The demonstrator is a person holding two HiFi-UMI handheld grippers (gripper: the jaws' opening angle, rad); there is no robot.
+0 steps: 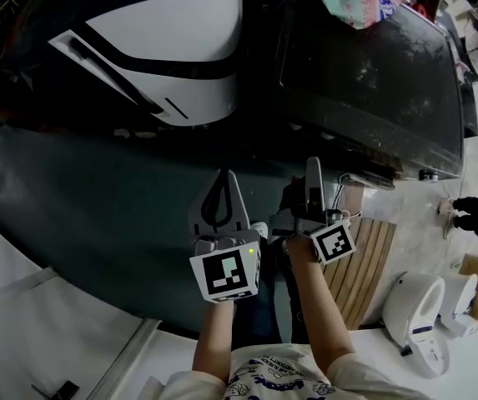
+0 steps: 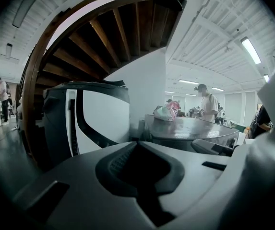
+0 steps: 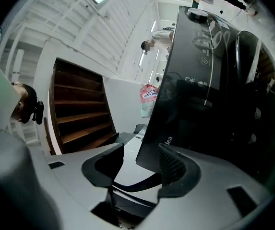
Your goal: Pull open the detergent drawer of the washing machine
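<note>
While the dark washing machine (image 1: pixel 372 73) fills the head view's upper right, the task seems at the approach: the right gripper (image 1: pixel 314 173) hangs by its front edge, jaws spread and empty, the left gripper (image 1: pixel 228 177) pinched closed on nothing. Next comes clasping the detergent drawer, which the dark front leaves indistinct.

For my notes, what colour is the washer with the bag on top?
Black washer, best seen in the head view.

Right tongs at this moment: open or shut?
Open. In the right gripper view the right tongs stand with pads apart and nothing clamped; the dark washing machine lies beyond them.
</note>
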